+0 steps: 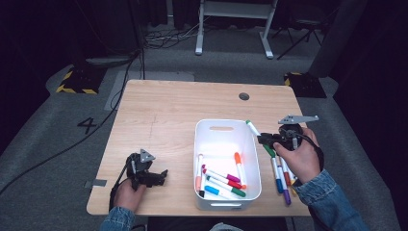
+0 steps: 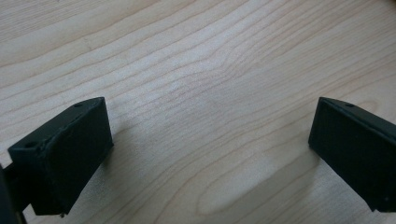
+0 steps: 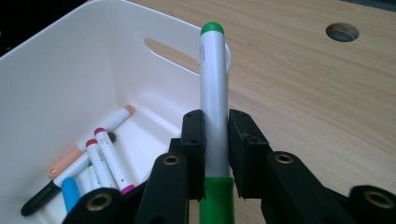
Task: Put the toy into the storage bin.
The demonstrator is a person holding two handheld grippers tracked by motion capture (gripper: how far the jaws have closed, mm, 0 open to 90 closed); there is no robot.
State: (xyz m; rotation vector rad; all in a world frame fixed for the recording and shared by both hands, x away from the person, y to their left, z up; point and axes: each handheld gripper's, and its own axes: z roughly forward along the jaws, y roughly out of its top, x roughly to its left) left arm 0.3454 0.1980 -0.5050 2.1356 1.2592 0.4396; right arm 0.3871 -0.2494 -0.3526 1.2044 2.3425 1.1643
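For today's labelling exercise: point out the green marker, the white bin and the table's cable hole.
green marker [image 3: 214, 100], right gripper view, its white barrel.
white bin [image 1: 221, 128], high view, far wall.
cable hole [image 1: 244, 96], high view, its centre.

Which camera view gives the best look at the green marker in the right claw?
The right gripper view: the green marker stands close up, its white barrel pinched between the right claw jaws. The high view shows it small, slanting beside the white bin. The left gripper view looks at bare table.

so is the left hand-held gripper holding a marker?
No, the left hand-held gripper has its jaws wide apart over the bare wooden table, nothing between them.
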